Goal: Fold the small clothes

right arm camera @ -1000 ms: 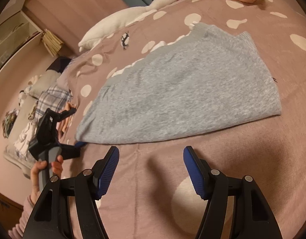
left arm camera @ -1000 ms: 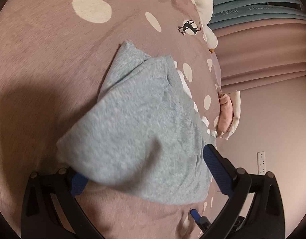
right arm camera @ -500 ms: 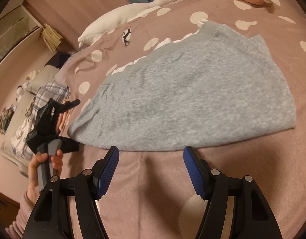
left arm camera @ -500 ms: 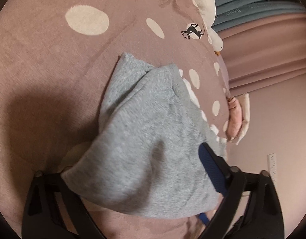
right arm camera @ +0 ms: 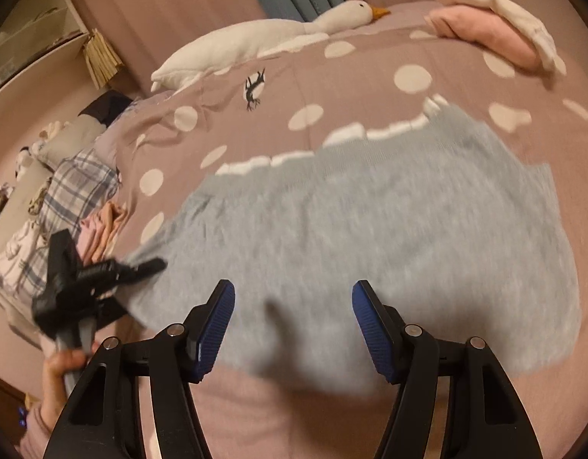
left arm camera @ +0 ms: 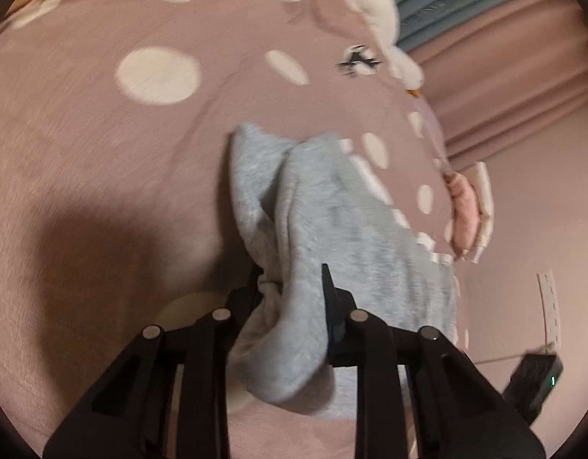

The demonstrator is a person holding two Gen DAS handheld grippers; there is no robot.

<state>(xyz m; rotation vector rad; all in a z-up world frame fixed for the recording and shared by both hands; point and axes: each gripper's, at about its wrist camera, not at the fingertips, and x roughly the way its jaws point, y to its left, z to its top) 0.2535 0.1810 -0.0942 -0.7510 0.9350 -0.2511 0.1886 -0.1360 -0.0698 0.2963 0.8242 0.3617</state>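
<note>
Left gripper [left arm camera: 292, 283] jaws clamped on bunched corner of grey garment [left arm camera: 347, 237]. Right gripper [right arm camera: 294, 329] jaws wide, garment edge between them, above pink bedspread [right arm camera: 294, 420].

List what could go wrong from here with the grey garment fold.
1. The left gripper pinches only a bunched corner of the grey garment; pulling may slip it free or crease the fold.
2. The right gripper hangs open over the near edge, holding nothing, so the cloth may drag across the spotted bedcover instead of folding.
</note>
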